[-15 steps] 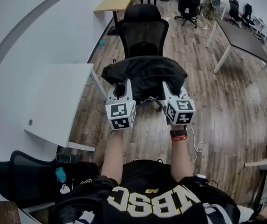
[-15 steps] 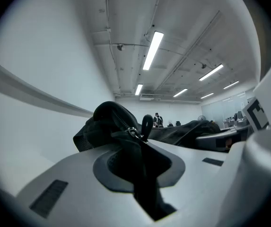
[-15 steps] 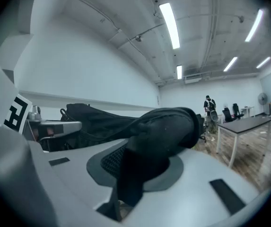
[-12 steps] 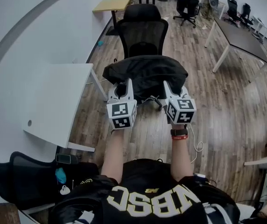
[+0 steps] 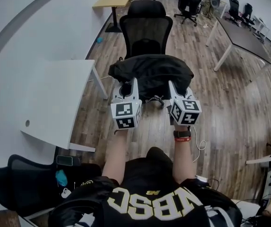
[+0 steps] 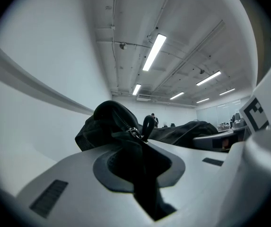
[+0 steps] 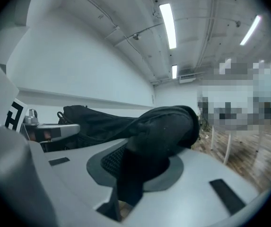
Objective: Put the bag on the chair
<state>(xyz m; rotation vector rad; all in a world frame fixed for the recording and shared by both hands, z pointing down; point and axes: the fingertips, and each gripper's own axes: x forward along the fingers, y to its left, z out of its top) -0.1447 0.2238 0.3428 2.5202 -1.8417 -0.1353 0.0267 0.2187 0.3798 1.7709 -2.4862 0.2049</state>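
Observation:
A black fabric bag point(image 5: 152, 74) hangs stretched between my two grippers, just in front of a black mesh office chair point(image 5: 146, 30). My left gripper point(image 5: 126, 90) is shut on the bag's left end, near its zipper point(image 6: 134, 132). My right gripper point(image 5: 174, 90) is shut on the bag's right end point(image 7: 161, 126). In both gripper views black cloth fills the gap between the jaws. The chair's seat is hidden under the bag in the head view.
A white desk point(image 5: 45, 98) stands to my left. A wooden table point(image 5: 110, 2) is behind the chair on the left, and a long dark table point(image 5: 241, 32) with more office chairs point(image 5: 187, 1) to the right. A second black chair point(image 5: 26, 178) is at the lower left. Wood floor lies between.
Both grippers and the bag have moved forward, closer to the chair. The grips have not changed.

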